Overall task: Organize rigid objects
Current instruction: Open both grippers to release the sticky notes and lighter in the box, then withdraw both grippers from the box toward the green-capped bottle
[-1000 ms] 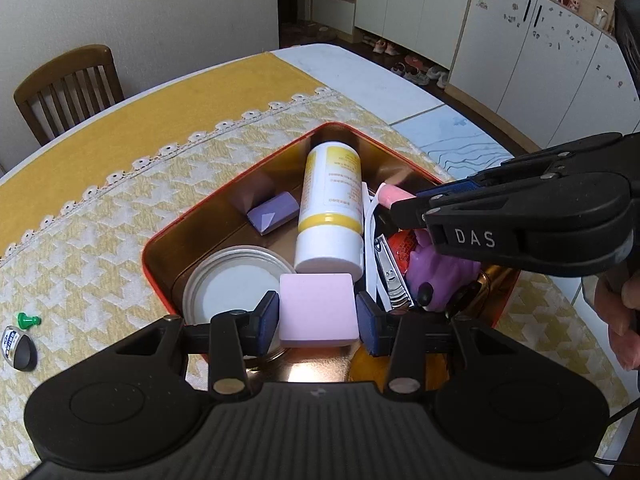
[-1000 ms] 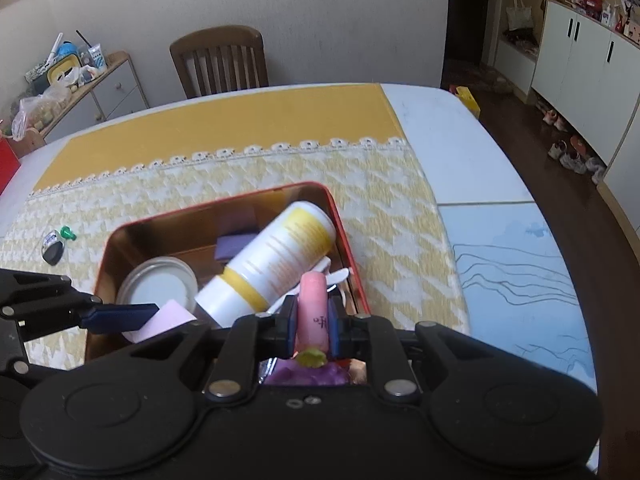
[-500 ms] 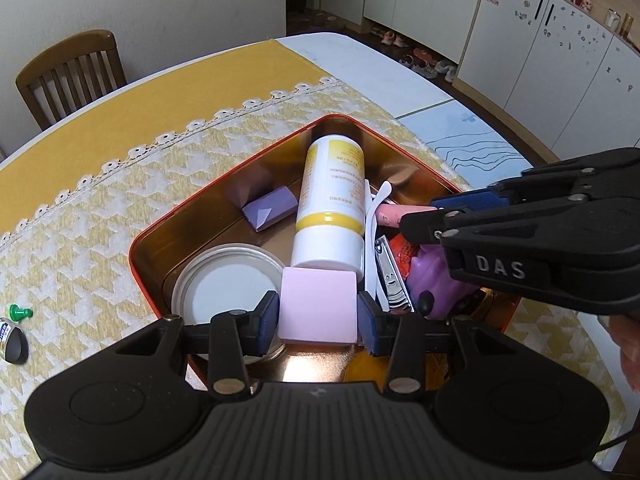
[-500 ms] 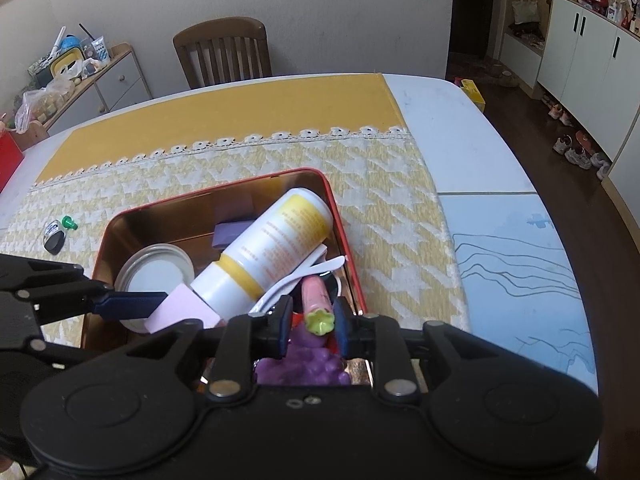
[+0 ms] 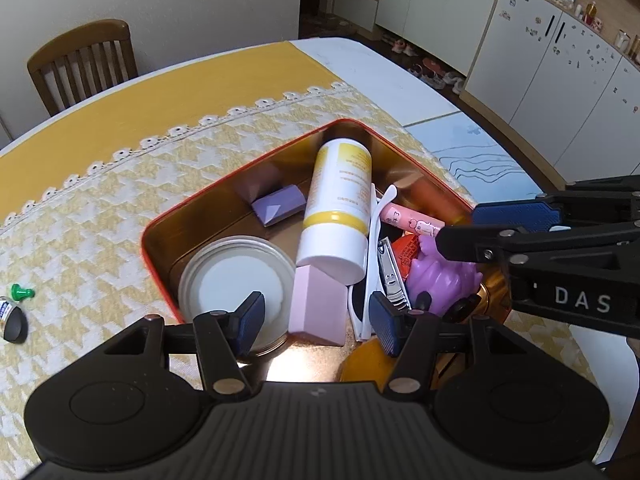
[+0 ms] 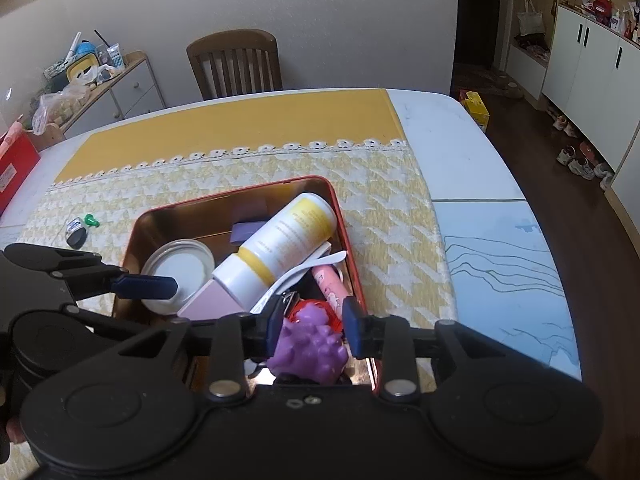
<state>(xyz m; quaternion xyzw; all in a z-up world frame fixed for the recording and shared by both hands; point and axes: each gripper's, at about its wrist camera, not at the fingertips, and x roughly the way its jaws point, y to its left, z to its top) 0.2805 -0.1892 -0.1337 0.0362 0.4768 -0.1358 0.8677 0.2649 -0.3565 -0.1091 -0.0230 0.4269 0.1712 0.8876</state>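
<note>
A red-rimmed gold tin (image 5: 240, 172) (image 6: 224, 198) holds the objects. My left gripper (image 5: 316, 320) (image 6: 176, 300) hangs over its near end, jaws opening. The pink block (image 5: 318, 306) (image 6: 212, 300) stands between the pads untouched, leaning on the white and yellow bottle (image 5: 340, 208) (image 6: 280, 240). My right gripper (image 6: 312, 320) (image 5: 456, 228) is opening too, holding nothing. The pink tube (image 6: 330, 286) (image 5: 412, 220) lies loose in the tin ahead of it. A purple spiky toy (image 6: 308, 344) (image 5: 440, 276) sits below the gap.
The tin also holds a round lid (image 5: 236, 280), a small purple block (image 5: 280, 204), a nail clipper (image 5: 390, 276) and a white spoon (image 6: 320, 260). A green push pin (image 5: 22, 292) and a small black item (image 5: 12, 320) lie on the cloth. A chair (image 6: 234, 64) stands behind.
My left jaws spread and let go of the pink block. My right jaws parted, dropped the pink tube into the tin, and drew back a little.
</note>
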